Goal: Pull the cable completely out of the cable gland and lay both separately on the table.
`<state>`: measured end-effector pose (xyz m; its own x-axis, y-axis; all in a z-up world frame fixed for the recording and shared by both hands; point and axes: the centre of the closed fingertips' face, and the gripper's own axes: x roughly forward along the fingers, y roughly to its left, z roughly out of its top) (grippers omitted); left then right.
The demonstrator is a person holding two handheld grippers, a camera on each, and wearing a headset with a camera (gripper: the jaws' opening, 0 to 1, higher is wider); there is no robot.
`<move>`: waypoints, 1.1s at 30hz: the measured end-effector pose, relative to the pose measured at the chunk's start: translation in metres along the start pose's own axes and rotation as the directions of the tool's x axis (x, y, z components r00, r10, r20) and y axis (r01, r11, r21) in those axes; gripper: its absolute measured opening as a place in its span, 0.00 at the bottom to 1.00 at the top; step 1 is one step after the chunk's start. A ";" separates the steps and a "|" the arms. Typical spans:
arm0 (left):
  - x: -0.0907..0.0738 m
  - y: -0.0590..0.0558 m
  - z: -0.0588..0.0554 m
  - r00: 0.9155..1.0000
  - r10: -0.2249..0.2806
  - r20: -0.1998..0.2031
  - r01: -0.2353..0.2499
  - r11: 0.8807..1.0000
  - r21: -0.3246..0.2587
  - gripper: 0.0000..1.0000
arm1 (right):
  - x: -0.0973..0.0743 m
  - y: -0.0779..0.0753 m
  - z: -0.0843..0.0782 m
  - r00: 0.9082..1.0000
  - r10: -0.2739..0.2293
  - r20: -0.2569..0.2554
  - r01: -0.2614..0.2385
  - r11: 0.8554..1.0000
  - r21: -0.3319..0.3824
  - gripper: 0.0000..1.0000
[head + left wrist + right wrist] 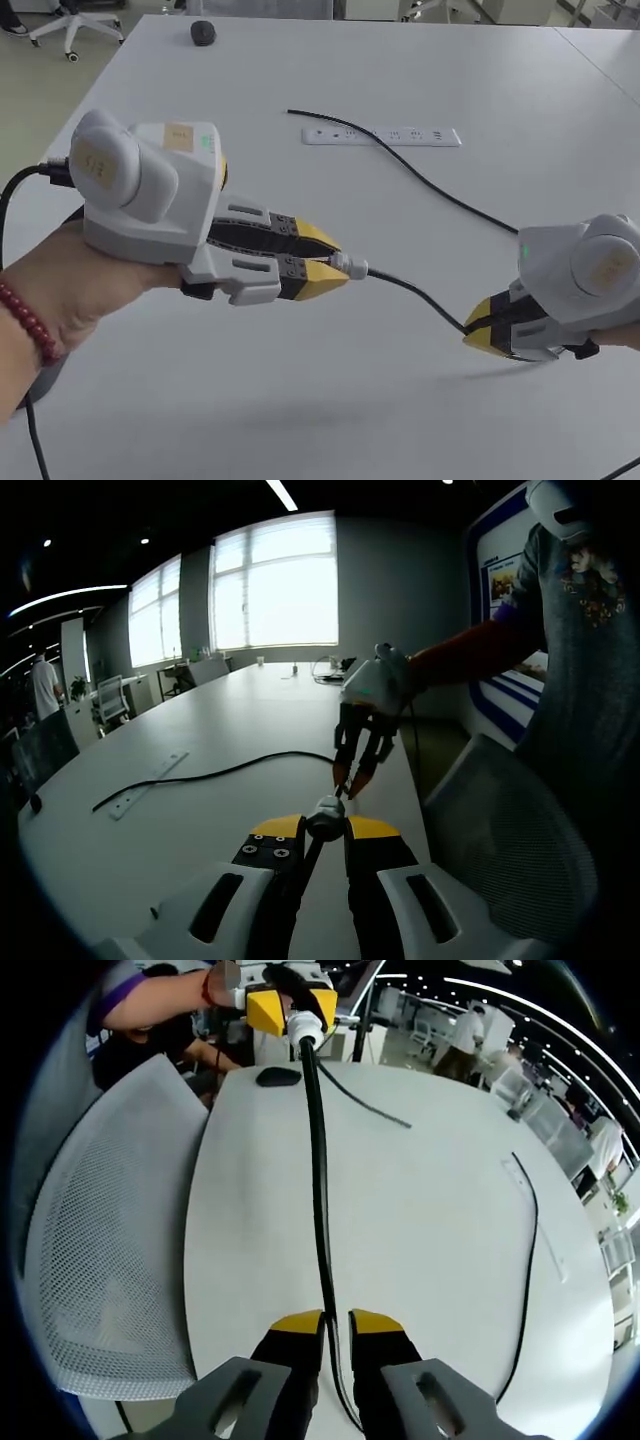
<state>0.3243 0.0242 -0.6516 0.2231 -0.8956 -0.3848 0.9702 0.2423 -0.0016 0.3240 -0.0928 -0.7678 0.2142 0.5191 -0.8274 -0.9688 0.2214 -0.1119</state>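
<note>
At the left of the head view, a hand point(70, 290) with a red bead bracelet point(28, 322) holds the left gripper point(338, 262) above the white worktop point(300, 390). Its yellow-tipped jaws are drawn in tight on the white gland point(352, 267), which sticks out just past the tips. In the left gripper view the same gripper point(325, 830) has the gland point(325, 815) pinched between both tips.

The black cable point(420, 290) leaves the gland and sags down and to the right, still seated in it, to the right gripper point(478, 328). That gripper's jaws are nearly together on the cable. In the right gripper view the gripper point(337, 1322) shows the cable point(322, 1210) passing through a narrow gap between the tips and running straight up to the gland point(305, 1028) in the left gripper point(292, 1005).

Further back on the worktop, the cable's loose run crosses a white power strip point(440, 137) and ends left of it. A dark mouse point(203, 32) lies near the far edge.
</note>
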 end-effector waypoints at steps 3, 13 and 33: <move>0.003 -0.002 -0.001 1.000 -0.007 -0.006 0.007 1.000 0.004 0.16 | -0.002 -0.002 0.010 1.000 -0.015 0.025 0.015 1.000 -0.009 0.18; 0.005 -0.002 -0.001 1.000 -0.007 -0.008 0.007 1.000 0.003 0.16 | -0.012 0.003 0.055 0.991 -0.011 0.131 0.016 0.999 -0.035 0.22; 0.006 -0.003 -0.002 1.000 -0.001 -0.016 0.001 1.000 0.007 0.16 | -0.030 0.017 0.116 0.974 0.006 0.227 0.025 0.991 -0.133 0.20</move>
<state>0.3224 0.0192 -0.6561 0.2204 -0.8897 -0.3998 0.9711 0.2388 0.0040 0.3158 -0.0088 -0.6812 0.2311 0.6946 -0.6813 -0.9712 0.1225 -0.2045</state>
